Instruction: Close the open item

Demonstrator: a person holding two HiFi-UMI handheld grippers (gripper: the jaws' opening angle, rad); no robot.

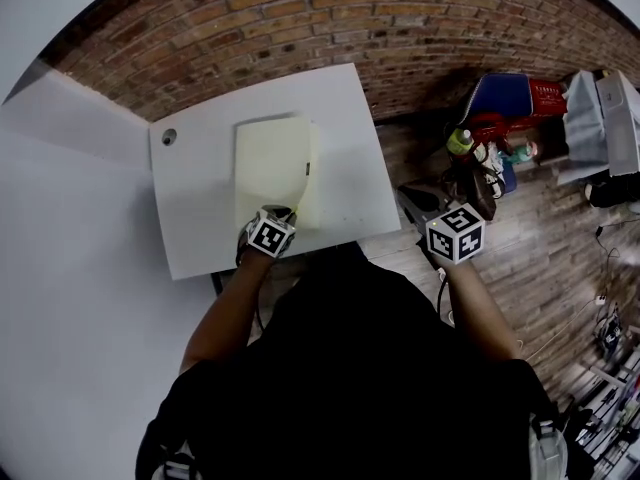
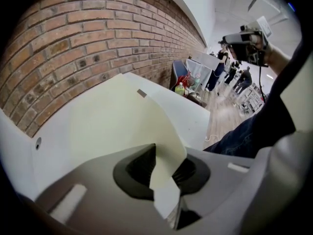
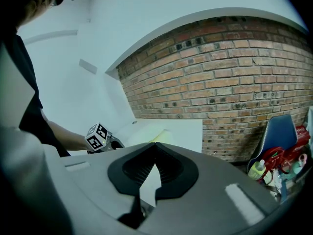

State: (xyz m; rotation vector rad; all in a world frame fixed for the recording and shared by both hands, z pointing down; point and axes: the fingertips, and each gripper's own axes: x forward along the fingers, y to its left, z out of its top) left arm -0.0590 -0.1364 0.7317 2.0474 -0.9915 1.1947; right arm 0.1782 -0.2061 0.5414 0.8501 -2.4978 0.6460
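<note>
Brick wall behind a white bench (image 1: 190, 218). Cream folder (image 1: 272, 163) lay mid-bench w/ its near cover corner curled up. L claw (image 2: 168, 155) sat at the folder's 6 o'clock edge, jaws narrow and opening, that cover corner between them. R claw (image 3: 155, 148) hung off the bench at approx. 3 o'clock, tips together, empty.

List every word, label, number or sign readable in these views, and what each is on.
No readable text.
Left marker cube, right marker cube: black-and-white squares only, no letters.
Small tab on the pale yellow folder: too small to read.
Bottle label: blurred.
</note>
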